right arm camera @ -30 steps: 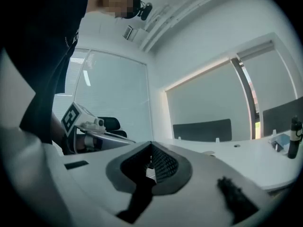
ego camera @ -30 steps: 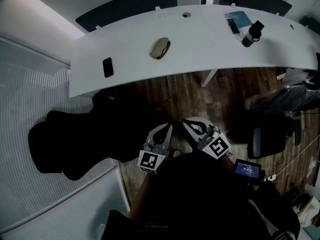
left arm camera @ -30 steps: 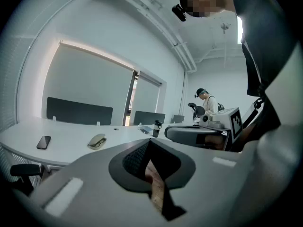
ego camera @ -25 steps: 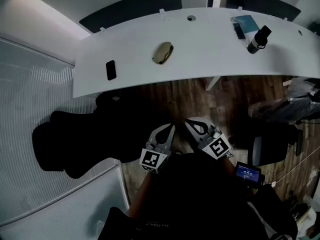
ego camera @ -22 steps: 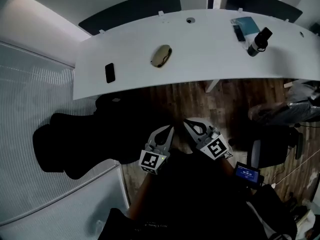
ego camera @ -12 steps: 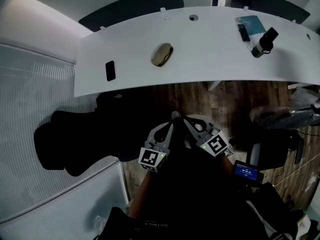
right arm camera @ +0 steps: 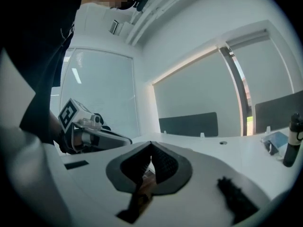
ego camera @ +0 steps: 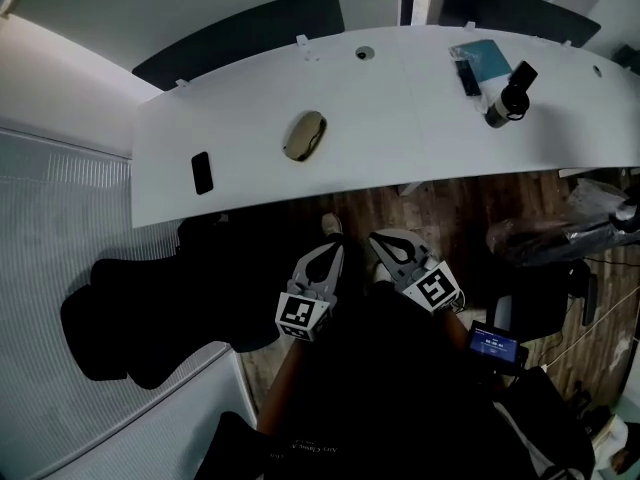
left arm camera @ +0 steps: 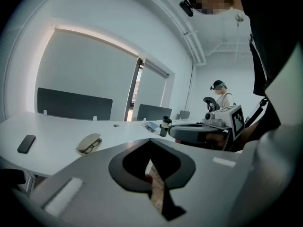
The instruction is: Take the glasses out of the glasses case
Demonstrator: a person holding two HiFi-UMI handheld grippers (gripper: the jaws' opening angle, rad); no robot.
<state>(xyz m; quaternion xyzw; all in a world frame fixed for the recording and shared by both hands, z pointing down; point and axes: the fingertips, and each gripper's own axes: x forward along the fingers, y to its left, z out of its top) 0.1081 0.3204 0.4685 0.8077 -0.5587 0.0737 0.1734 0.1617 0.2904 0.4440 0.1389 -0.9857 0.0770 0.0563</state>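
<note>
An open oval glasses case (ego camera: 304, 135) lies on the white curved desk (ego camera: 400, 108), with dark-framed glasses (left arm camera: 91, 146) inside it. In the left gripper view the case (left arm camera: 88, 143) sits left of centre on the desk. Both grippers hang over the wooden floor in front of the desk edge, well short of the case. My left gripper (ego camera: 333, 249) is shut and empty. Beside it my right gripper (ego camera: 377, 240) is shut too, with nothing in it. Each gripper appears in the other's view: the right gripper (left arm camera: 203, 132) and the left gripper (right arm camera: 90, 131).
A black phone (ego camera: 201, 172) lies at the desk's left end. A dark bottle (ego camera: 505, 93) and a blue booklet (ego camera: 476, 60) are at the right end. Dark divider panels (ego camera: 240, 33) back the desk. A black office chair (ego camera: 160, 298) stands to my left. A person (left arm camera: 220, 96) stands far off.
Both grippers have moved forward toward the desk edge, staying shut. The desk and case now sit closer to them in the head view.
</note>
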